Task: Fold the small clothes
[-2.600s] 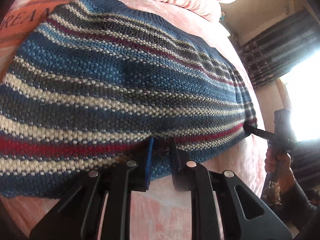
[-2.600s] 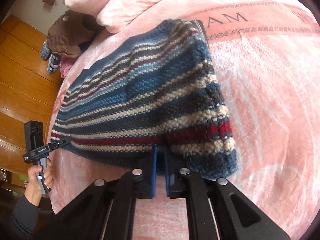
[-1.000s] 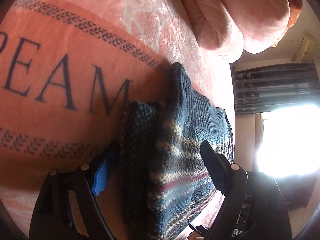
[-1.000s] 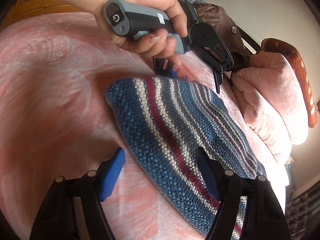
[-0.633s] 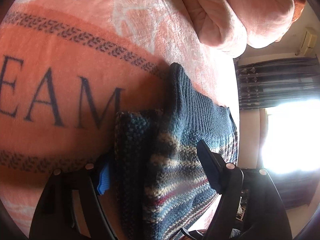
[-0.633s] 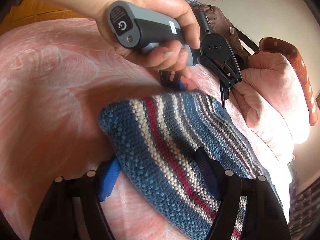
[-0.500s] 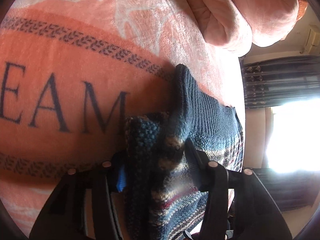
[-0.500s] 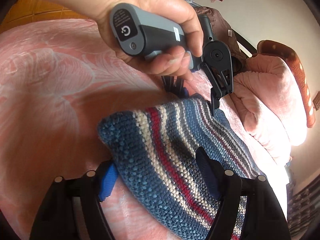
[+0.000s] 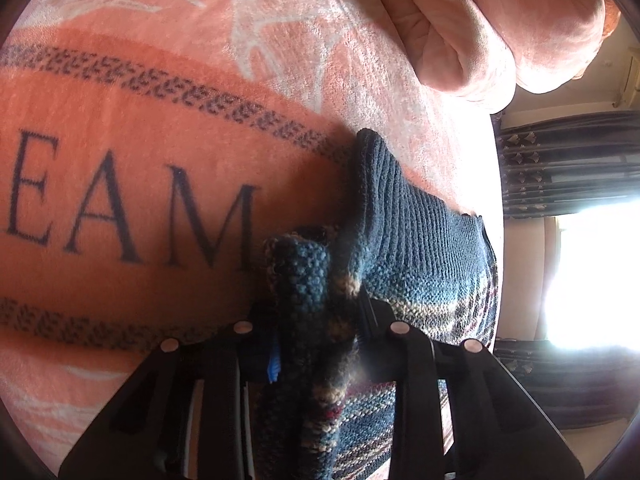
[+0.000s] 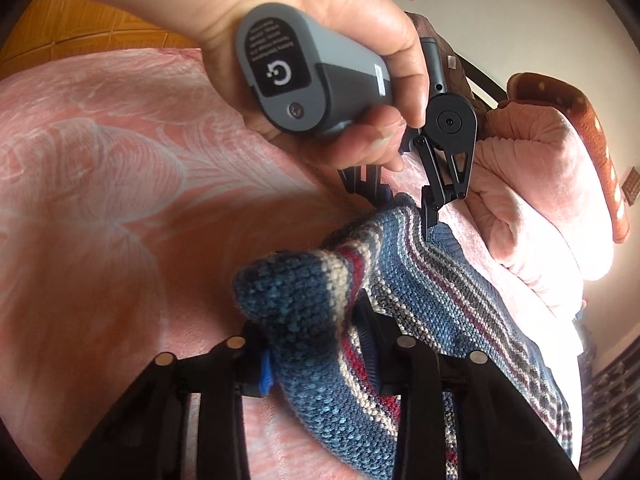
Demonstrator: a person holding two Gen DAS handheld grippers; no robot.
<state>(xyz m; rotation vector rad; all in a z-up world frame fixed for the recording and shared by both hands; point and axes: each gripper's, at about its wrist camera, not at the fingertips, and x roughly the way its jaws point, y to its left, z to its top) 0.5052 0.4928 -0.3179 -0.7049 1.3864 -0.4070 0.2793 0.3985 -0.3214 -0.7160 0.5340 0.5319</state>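
Pink bedding (image 9: 168,128) printed with dark letters fills the left wrist view, pillows (image 9: 500,20) at upper right, curtains (image 9: 560,168) at far right; at lower centre the left gripper (image 9: 318,320) is clamped on a bunched edge of the striped knit sweater (image 9: 420,248). In the right wrist view, the right gripper (image 10: 316,344) pinches the sweater's blue corner at lower centre, while a hand (image 10: 320,40) at the top holds the other tool.
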